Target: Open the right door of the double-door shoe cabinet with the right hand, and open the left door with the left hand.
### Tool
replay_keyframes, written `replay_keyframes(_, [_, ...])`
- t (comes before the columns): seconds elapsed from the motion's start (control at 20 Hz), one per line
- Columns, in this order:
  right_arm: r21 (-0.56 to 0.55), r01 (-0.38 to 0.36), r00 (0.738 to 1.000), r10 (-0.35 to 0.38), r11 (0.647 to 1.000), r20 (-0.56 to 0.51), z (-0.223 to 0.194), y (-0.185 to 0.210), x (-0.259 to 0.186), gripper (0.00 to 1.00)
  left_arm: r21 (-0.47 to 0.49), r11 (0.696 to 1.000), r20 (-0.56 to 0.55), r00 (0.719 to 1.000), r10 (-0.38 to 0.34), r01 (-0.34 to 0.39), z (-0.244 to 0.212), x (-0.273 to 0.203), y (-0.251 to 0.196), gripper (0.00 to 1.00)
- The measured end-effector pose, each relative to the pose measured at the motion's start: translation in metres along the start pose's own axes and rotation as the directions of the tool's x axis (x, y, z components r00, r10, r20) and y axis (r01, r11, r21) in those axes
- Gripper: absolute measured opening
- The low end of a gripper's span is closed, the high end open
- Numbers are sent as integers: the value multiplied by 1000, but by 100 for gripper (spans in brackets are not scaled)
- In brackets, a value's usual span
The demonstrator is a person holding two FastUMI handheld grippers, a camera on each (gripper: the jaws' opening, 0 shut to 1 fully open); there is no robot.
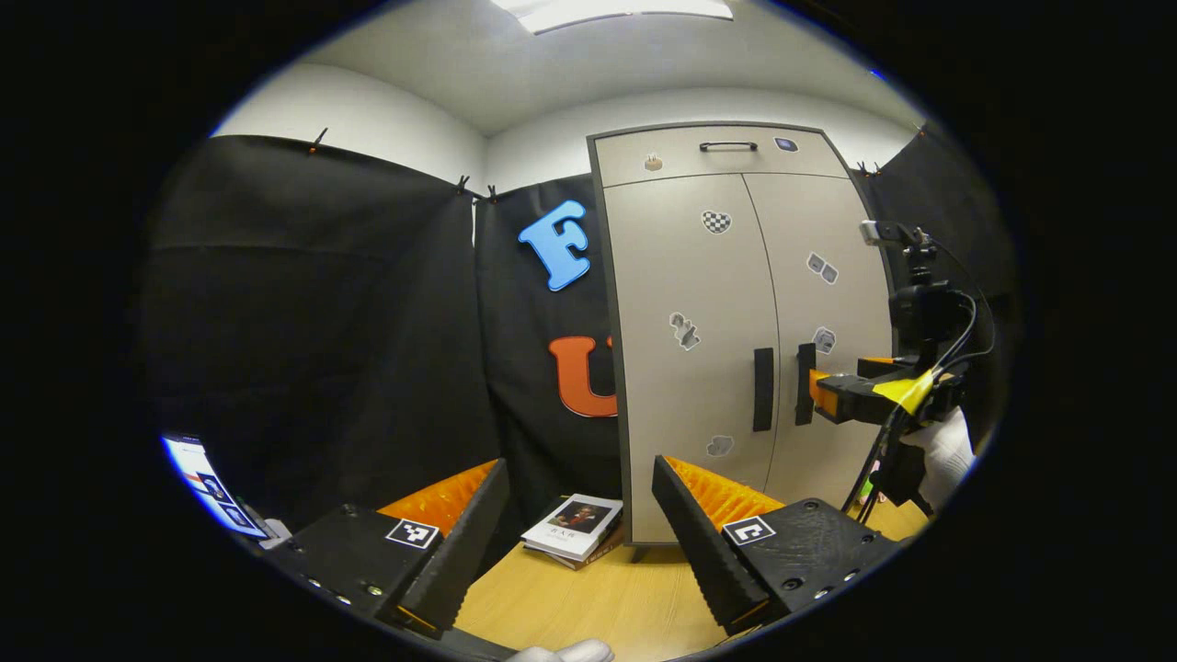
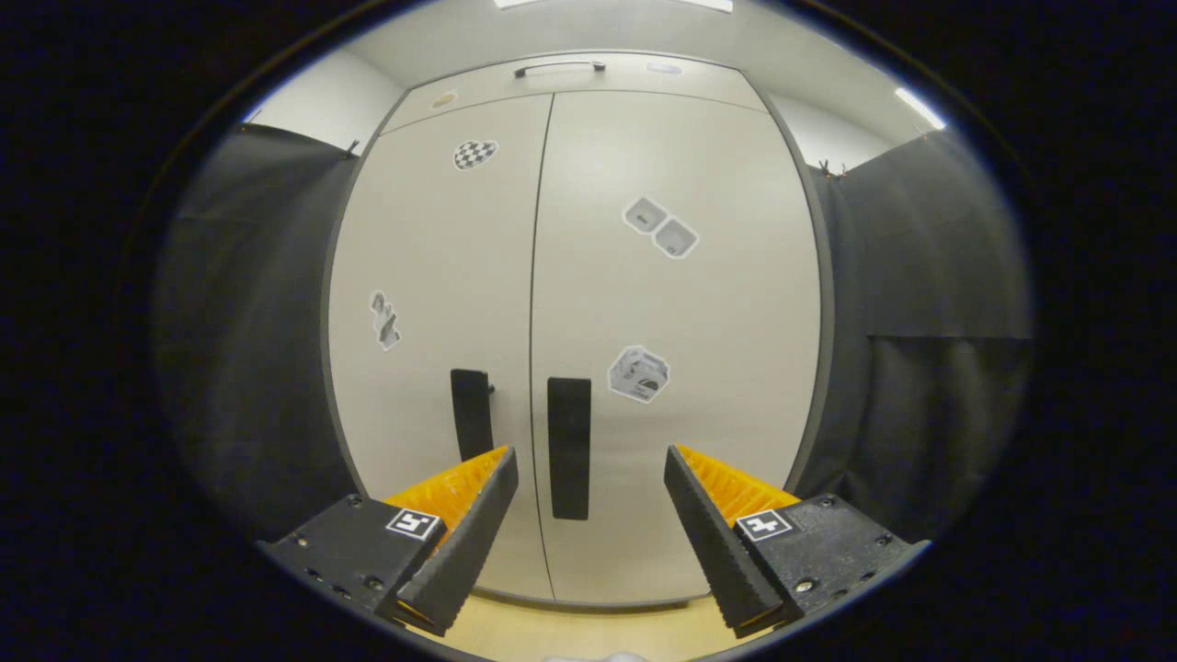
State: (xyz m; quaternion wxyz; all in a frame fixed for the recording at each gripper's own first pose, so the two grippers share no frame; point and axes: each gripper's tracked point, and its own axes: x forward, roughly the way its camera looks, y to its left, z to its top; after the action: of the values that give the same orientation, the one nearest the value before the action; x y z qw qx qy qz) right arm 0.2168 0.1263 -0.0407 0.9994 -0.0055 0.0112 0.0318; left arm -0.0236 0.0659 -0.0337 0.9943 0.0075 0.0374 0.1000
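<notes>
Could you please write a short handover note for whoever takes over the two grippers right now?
Right gripper: open, held up close to the cabinet, its fingers either side of the right door's handle but not yet closed on it.
Left gripper: open, holding nothing, farther back from the cabinet, over the table.
Right door and left door: both shut; the left door's handle is untouched. A book lies on the table by the cabinet's foot.
Done: only the right-hand approach.
Left: probably close on the right handle and pull that door open, then bring the left gripper to its handle and open the left door.
</notes>
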Motion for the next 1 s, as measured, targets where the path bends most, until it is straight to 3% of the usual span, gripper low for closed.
replay_keyframes(0.45, [-4,39,999,-40,999,-34,-11,6,61,94,10,1000,4,1000,19,-19,4,8,4,96])
replay_keyframes(0.85, [1,71,995,-71,997,-67,-21,2,72,71,10,998,-1,998,60,-60,4,12,22,96])
replay_keyframes(1.0, [3,71,995,-71,997,-70,-23,3,72,58,14,996,-2,997,83,-83,1,15,33,96])
